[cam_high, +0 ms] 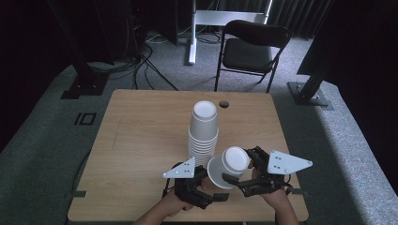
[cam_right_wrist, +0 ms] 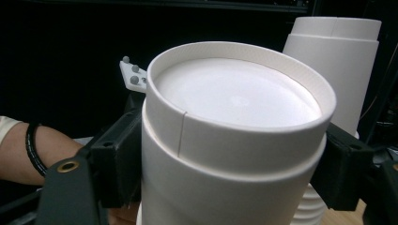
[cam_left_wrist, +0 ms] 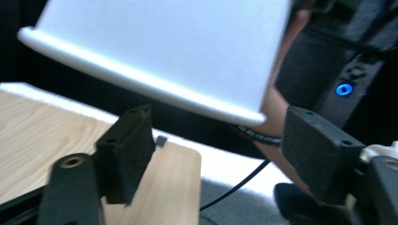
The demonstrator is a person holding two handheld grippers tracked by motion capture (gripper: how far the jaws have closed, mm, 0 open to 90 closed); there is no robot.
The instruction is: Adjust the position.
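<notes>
Left hand-held gripper (cam_high: 202, 180) low at counter (cam_high: 141, 140) near edge, just left of the tall cup stack (cam_high: 203, 133), jaws apart, rim of tilted cup above them, touching neither. Just right of the stack, nested white cups (cam_high: 230, 165) tipped on side, bottom up. Right hand-held gripper (cam_high: 244, 171) clamped on nested white cups, pads against both sides.

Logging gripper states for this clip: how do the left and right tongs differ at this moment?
The right tongs are shut on nested white paper cups, tilted base-up; the left tongs stand open, gripping nothing, just under the cups' rolled rim. The right tongs sit nearer the tall white cup stack. Both are black, hand-held.
</notes>
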